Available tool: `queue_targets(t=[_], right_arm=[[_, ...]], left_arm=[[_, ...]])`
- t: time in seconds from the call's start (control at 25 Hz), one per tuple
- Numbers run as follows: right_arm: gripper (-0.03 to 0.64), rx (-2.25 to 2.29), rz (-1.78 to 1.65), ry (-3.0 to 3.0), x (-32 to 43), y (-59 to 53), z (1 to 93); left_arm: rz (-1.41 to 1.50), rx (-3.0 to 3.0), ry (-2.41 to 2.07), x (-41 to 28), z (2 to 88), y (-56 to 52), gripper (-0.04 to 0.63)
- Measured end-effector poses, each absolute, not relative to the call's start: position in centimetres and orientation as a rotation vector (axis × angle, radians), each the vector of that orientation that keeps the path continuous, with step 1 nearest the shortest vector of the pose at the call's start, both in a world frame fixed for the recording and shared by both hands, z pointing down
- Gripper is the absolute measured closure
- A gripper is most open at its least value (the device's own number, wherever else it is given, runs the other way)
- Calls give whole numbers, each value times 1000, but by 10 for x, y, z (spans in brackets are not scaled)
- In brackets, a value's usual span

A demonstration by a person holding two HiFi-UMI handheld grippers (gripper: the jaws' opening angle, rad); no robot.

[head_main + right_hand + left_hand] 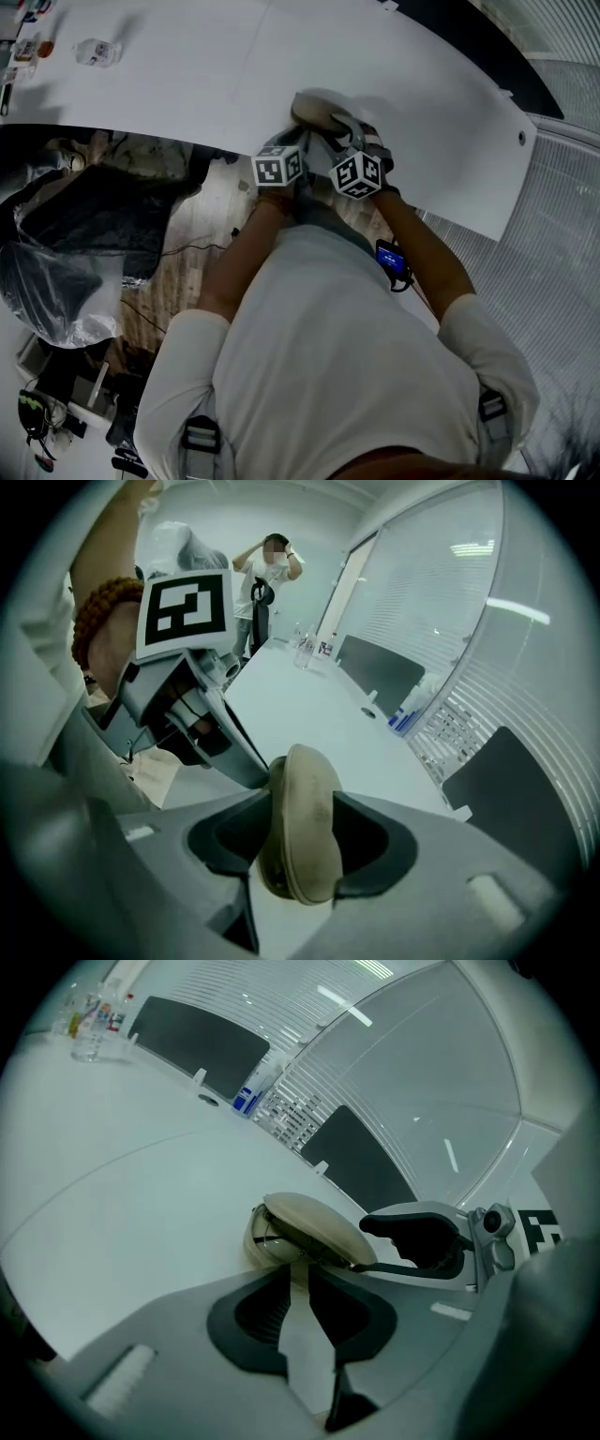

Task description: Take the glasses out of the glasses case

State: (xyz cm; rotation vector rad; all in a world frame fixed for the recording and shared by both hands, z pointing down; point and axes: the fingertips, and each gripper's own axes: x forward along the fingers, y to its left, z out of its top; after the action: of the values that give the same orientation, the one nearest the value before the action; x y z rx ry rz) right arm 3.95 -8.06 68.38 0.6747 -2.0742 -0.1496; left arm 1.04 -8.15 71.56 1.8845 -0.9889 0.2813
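Left gripper (300, 1277): jaws narrow, tips pinched on the near lower edge of the case (309, 1224). Right gripper (300, 801): jaws spread wide, case standing between the pads and filling the gap, pads just beside its two faces, no squeeze to be seen.

Case: beige, matte, an oval clamshell with rounded ends and a domed lid. Low over the near edge of the white table (141, 1166), right ahead of both marker cubes in the head view (contact with the tabletop not to be told). Lid ajar, mouth gaping toward 8 o'clock in the left gripper view. Inside the gap, the thin dark frame of the glasses (266, 1237), tucked in the lower shell.

Long axis in the left gripper view from 10 o'clock to 4 o'clock, the 4 o'clock end reaching in between the right gripper's fingers. Much the same in the head view. Nearly end-on in the right gripper view, tilted on edge, axis from 6 up to 12 o'clock, seam down the 9 o'clock side.

Farther off: dark chairs (197, 1040) along the far side at 11 o'clock, clear bottles (89, 1033) at the table's far end at 10 o'clock. Beyond that end, at 12 o'clock in the right gripper view, a standing person (270, 592) with both arms raised to the head.
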Motion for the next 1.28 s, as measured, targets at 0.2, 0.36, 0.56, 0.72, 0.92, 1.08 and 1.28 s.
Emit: queue_targets(t=[0.2, 0.36, 0.56, 0.72, 0.92, 1.08, 1.28], right_arm=[[408, 675, -178, -2067, 39, -85, 689], [408, 674, -198, -2055, 39, -88, 690], [408, 677, -201, -2055, 39, -93, 688], [408, 684, -203, -2063, 40, -95, 684], [408, 698, -200, -2072, 41, -98, 680], [410, 713, -201, -2080, 43, -103, 672], [417, 739, -202, -2086, 47, -112, 663]], left_arm=[[278, 1874, -997, 11, 716, -84, 537], [291, 1869, -996, 10, 718, -84, 542], [317, 1857, -996, 9, 720, -83, 546], [333, 1852, -995, 9, 721, -82, 546], [349, 1845, -984, 11, 727, -81, 546], [359, 1843, -979, 12, 727, -81, 546], [371, 1842, -968, 13, 729, -80, 546]])
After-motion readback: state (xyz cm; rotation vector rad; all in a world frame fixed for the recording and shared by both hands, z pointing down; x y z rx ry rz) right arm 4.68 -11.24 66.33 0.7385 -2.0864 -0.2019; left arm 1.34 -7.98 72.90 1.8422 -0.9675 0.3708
